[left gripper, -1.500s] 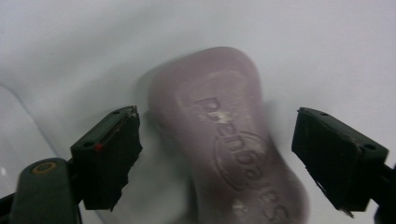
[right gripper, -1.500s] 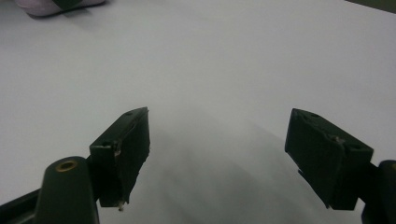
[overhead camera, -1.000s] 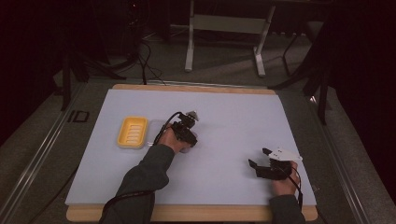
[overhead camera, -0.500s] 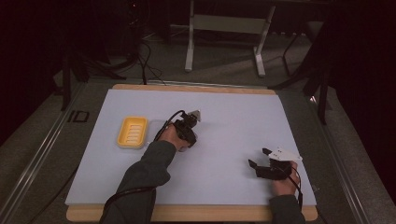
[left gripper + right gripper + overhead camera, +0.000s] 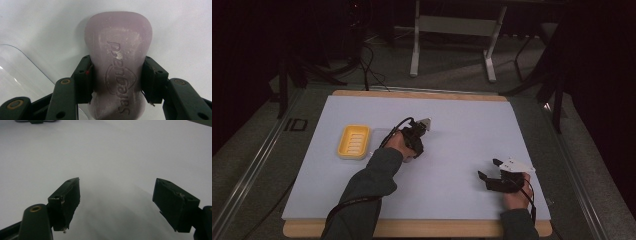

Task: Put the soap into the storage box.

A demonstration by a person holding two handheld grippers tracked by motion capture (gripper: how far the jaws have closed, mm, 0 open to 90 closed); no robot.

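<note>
A pale purple bar of soap (image 5: 118, 30), stamped with a brand name, lies on the white table sheet. My left gripper (image 5: 117, 61) points down over it, and its pads press on both sides of the bar's narrow waist. Its jaws have just been closing with the soap between them. In the high view the left gripper (image 5: 416, 146) sits left of the table's middle, with the hand hiding the soap. My right gripper (image 5: 489, 169) rests near the front right of the sheet. Its jaws (image 5: 116, 202) stand wide apart with only bare sheet between them.
A yellow ribbed soap dish (image 5: 353, 141) stands just left of the left hand. A clear plastic piece (image 5: 20, 67) lies on the sheet beside the soap. The white sheet (image 5: 462, 120) covers a wooden board, with metal stand legs (image 5: 414, 45) beyond the far edge.
</note>
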